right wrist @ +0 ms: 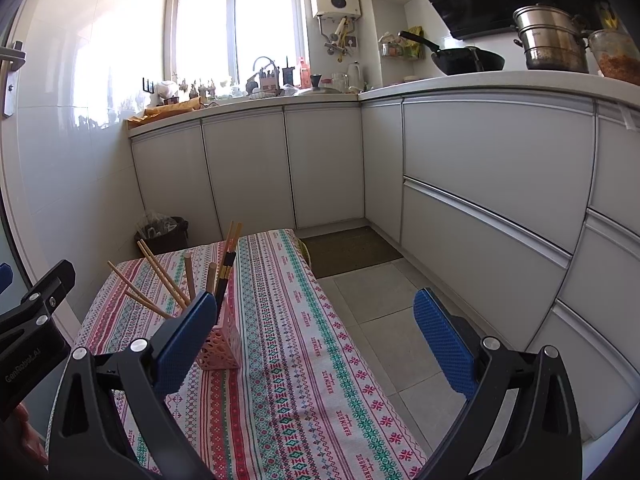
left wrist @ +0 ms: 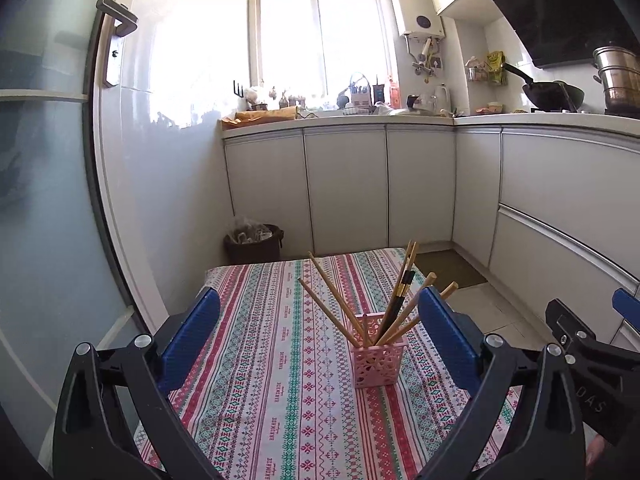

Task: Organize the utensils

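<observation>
pink holder stands upright on the patterned tablecloth — that's my landmark. the chopsticks are all inside it, fanned out: pale wooden ones lean left and right of the holder's mouth, a dark pair with yellow bands sticks up near the middle.

my left gripper hangs just in front of the holder, jaws wide apart, nothing between them; the holder sits between the two blue pads in that view, closer to the right pad, not touching as far as i can tell.

my right gripper is off to the right of the holder, jaws also wide apart and empty — its left pad overlaps the holder in the right wrist view, contact unclear. half of it hangs past the cloth edge over the floor tiles.

behind the holder: white cabinets, a dark bin by the wall.
</observation>
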`<state>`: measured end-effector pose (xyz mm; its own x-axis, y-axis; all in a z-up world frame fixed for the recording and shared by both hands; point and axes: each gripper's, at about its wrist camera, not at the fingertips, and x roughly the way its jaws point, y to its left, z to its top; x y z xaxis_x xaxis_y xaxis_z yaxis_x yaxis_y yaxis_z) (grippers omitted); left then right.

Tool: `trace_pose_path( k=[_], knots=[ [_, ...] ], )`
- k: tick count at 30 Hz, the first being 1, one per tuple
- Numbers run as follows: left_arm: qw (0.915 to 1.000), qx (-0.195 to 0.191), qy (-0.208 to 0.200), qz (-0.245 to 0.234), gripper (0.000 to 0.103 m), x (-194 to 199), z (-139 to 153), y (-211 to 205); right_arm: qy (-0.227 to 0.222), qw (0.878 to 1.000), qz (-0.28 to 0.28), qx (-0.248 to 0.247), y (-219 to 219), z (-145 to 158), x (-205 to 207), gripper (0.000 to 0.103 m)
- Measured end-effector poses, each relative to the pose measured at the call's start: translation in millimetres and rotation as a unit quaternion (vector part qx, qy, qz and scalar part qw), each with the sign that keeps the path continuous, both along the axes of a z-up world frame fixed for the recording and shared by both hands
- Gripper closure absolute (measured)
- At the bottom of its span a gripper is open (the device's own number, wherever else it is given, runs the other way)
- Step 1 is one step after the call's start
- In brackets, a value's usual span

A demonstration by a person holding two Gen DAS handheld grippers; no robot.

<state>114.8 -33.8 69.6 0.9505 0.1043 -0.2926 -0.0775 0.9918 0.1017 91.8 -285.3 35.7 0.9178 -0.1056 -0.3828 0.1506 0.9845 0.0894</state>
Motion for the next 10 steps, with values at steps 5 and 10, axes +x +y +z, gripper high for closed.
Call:
trace_pose_path(
  k=[5, 10],
  knots=[
    [0.9995, -0.017, 0.022, 0.013, 0.007, 6.4, -3.1, 3.7, 0.000, 1.000, -0.001, 0.001, -0.6, 0.1, -0.6, 0.007],
    [0.9994, -0.012, 0.032, 0.008, 0.007, 9.4, -5.7, 3.1, 0.002, 1.000, 0.000, 0.002, -1.0, 0.8, -0.8, 0.007]
  ],
)
